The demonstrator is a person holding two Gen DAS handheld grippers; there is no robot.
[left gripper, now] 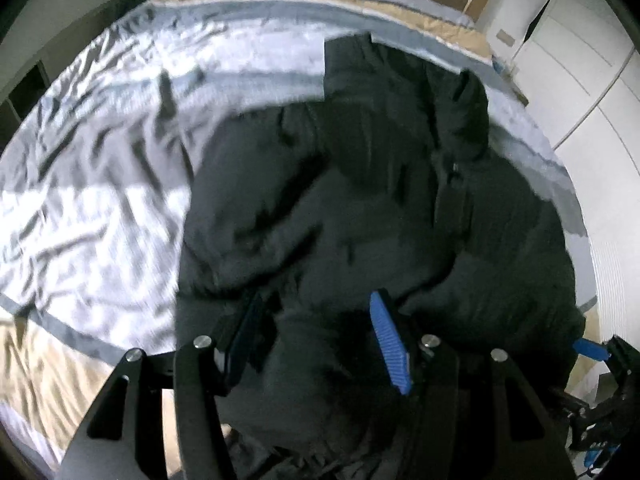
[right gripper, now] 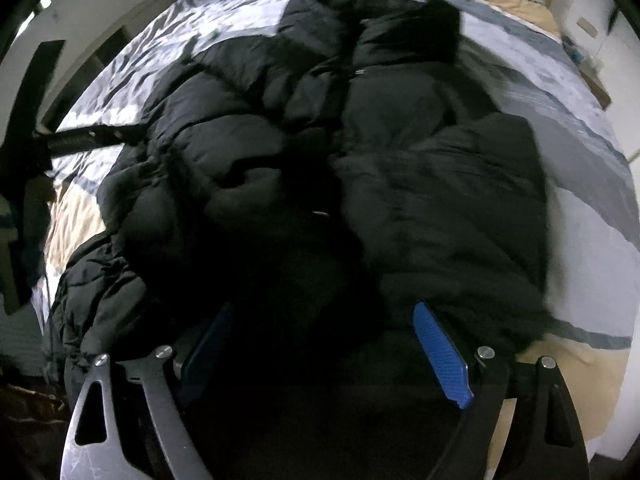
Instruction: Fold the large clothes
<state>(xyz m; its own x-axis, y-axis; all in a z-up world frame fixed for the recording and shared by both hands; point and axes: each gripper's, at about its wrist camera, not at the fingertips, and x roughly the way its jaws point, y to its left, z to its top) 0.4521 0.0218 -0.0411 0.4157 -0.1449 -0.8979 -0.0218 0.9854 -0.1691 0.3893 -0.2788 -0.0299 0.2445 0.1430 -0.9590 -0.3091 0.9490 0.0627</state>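
Presently: black puffer jacket [right gripper: 304, 152] lay on striped bedsheet [left gripper: 100, 168], long axis running away from cams, collar at far end. L gripper [left gripper: 316, 332] & R gripper [right gripper: 328, 344]: jaws apart over near hem, holding nothing.

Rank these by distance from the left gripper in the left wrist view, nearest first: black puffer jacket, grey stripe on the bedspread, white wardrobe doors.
1. Black puffer jacket: directly between and ahead of the left gripper, whose jaws are open.
2. Grey stripe: across the bedspread, beyond the jacket's far end.
3. White wardrobe doors: upper right, past the bed's edge.
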